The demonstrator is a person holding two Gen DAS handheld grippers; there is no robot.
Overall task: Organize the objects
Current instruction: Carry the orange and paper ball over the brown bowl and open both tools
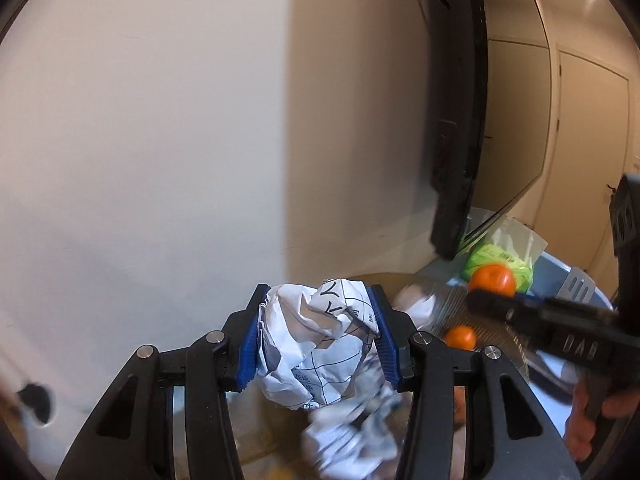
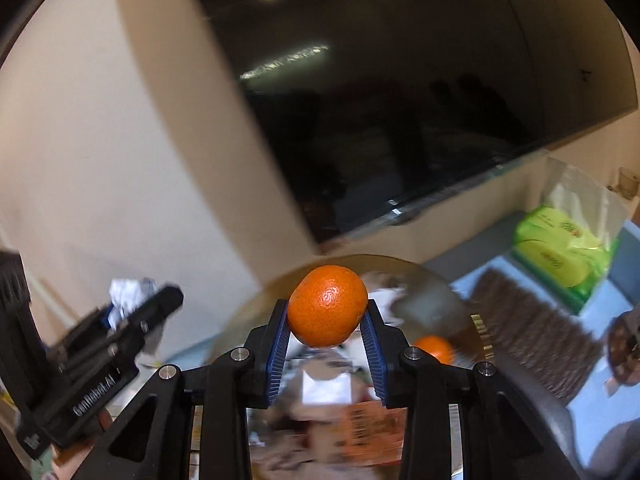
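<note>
In the left wrist view, the left gripper (image 1: pixel 318 340) is squeezing a crumpled paper ball (image 1: pixel 320 344) between its blue pads, lifted in front of a pale wall. In the right wrist view, the right gripper (image 2: pixel 326 344) is clamping a tangerine (image 2: pixel 327 306) above what is probably a glass plate (image 2: pixel 460 304), where a second tangerine (image 2: pixel 434 350) is lying near a green packet (image 2: pixel 560 256).

Left claw (image 1: pixel 318 338) clamps crumpled paper (image 1: pixel 320 344); right claw (image 2: pixel 327 346) pinches a tangerine (image 2: pixel 327 306), both raised

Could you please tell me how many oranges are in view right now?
2: one orange gripped in the right gripper, another orange lying on the surface beyond it. Clutter may hide more.
</note>
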